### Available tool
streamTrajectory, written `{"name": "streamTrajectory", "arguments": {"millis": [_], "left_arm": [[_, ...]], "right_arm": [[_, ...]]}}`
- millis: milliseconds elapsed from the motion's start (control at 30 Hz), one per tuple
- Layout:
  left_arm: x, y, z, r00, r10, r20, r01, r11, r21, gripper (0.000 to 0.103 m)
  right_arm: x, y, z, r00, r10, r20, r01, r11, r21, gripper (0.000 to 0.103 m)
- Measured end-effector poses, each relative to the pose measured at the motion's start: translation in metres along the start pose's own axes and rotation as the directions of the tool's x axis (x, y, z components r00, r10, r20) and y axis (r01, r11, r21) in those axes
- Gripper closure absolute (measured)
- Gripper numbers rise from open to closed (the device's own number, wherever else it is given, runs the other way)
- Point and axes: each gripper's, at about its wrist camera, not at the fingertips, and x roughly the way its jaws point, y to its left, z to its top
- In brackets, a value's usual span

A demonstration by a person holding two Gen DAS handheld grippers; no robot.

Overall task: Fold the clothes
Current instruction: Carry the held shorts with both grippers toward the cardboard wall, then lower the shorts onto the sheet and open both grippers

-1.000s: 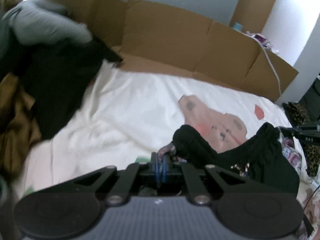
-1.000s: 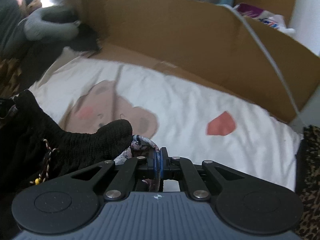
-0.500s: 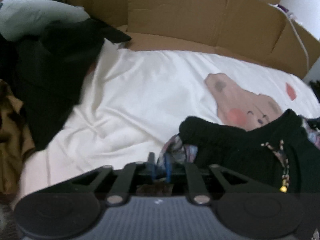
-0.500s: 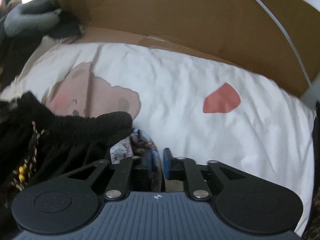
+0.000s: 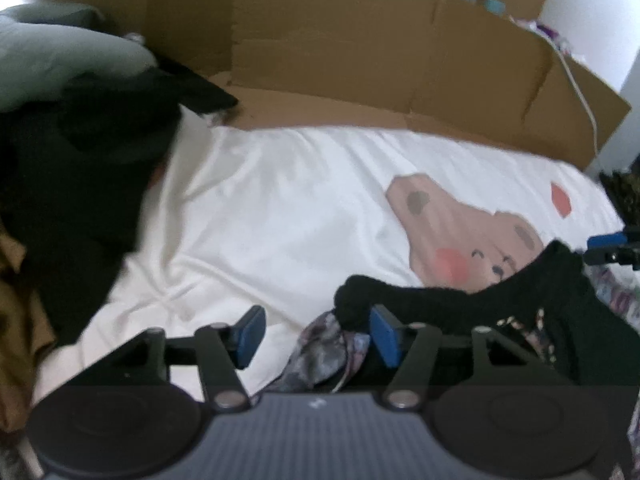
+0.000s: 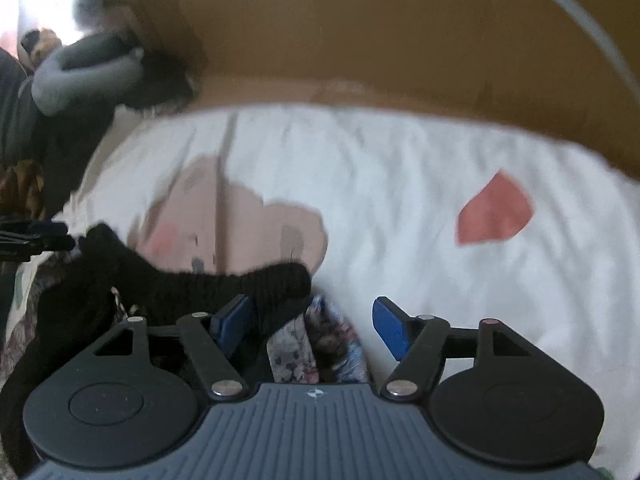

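A garment with a black knit waistband (image 5: 440, 300) and patterned grey-purple fabric (image 5: 320, 352) lies on the white bed sheet (image 5: 280, 208). My left gripper (image 5: 316, 332) is over its left corner. The jaws are opening and the cloth lies loose between the blue pads (image 5: 250, 334). My right gripper (image 6: 311, 324) is over the other corner of the waistband (image 6: 224, 284). Its jaws are also opening, and the patterned fabric (image 6: 304, 352) sits slack between them. Each view shows the other gripper's tip at its edge.
A heap of dark clothes (image 5: 72, 184) with a grey garment (image 5: 60, 60) and a brown one (image 5: 16, 312) fills the left side. Cardboard panels (image 5: 360, 60) wall the far edge, with a white cable (image 5: 576, 80) over them. The sheet has a bear print (image 5: 460, 232).
Both grippers were shut on the garment's corners and have spread their jaws, letting the cloth go. Both sank toward the sheet, and the waistband now rests on it.
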Motion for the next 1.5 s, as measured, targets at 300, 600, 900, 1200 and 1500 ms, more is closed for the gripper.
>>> {"name": "streamTrajectory", "arguments": {"millis": [300,600,900,1200,1500], "left_arm": [[0.033,-0.005,-0.019,0.994,-0.062,-0.088,0.065,0.997,0.029,0.067],[0.012,-0.015,-0.002,0.998,-0.064,-0.009,0.065,0.996,0.054,0.094],[0.006,-0.038,0.041,0.991,-0.090,0.100,0.084,0.995,0.062,0.096],[0.018,-0.046,0.072,0.988,-0.037,0.153,0.031,0.999,0.038,0.096],[0.033,-0.016,0.098,0.990,0.054,0.132,-0.052,0.998,-0.018,0.097]], "right_arm": [[0.020,0.009,-0.012,0.998,0.045,-0.046,-0.047,0.998,-0.041,0.076],[-0.015,0.015,-0.007,0.997,-0.037,0.061,0.043,0.994,-0.099,0.094],[-0.040,-0.003,0.030,0.975,-0.171,0.145,0.188,0.976,-0.110,0.094],[-0.025,-0.015,0.081,0.968,-0.213,0.132,0.237,0.949,-0.208,0.094],[0.008,0.002,0.114,0.970,-0.217,0.113,0.240,0.934,-0.265,0.096]]}}
